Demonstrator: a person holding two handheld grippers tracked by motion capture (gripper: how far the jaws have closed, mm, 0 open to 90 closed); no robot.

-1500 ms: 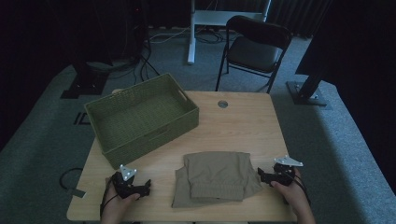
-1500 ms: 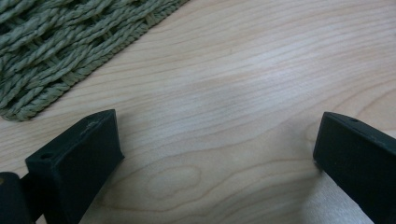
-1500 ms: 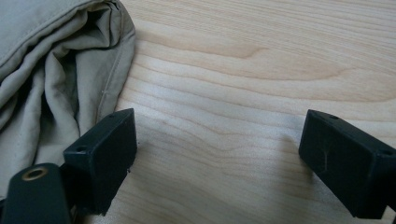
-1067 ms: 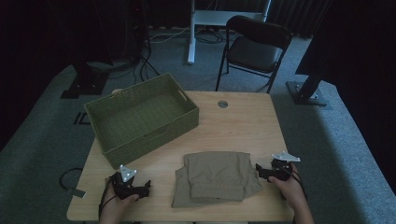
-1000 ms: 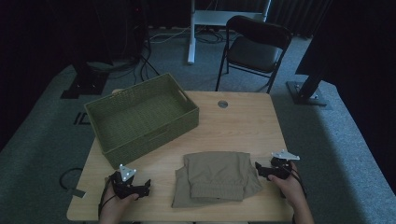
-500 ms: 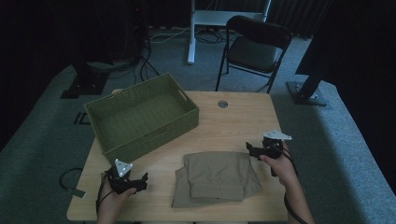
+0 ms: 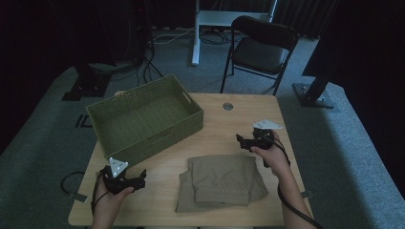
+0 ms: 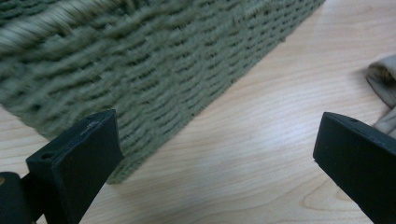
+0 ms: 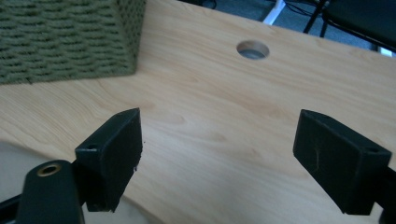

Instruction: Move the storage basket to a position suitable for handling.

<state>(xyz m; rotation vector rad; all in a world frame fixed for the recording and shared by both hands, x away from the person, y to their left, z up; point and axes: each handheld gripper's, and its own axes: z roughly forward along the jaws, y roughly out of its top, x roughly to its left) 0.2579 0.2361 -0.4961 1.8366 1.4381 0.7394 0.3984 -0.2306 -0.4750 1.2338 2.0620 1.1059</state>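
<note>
The right gripper view showed a table hole [image 9: 252,49] beyond spread, empty fingers [image 9: 112,156]; the left gripper's [image 8: 219,158] fingers gaped beside the basket [image 8: 154,65].

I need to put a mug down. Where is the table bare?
Bare wood lies between the basket, the table's far right corner and the right gripper, apart from the cable hole. The near edge is crowded by folded cloth and the left gripper.

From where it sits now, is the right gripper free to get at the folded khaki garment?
Probably yes. The right gripper is open just beyond the folded khaki garment's far right corner, with bare wooden table between them.
</note>
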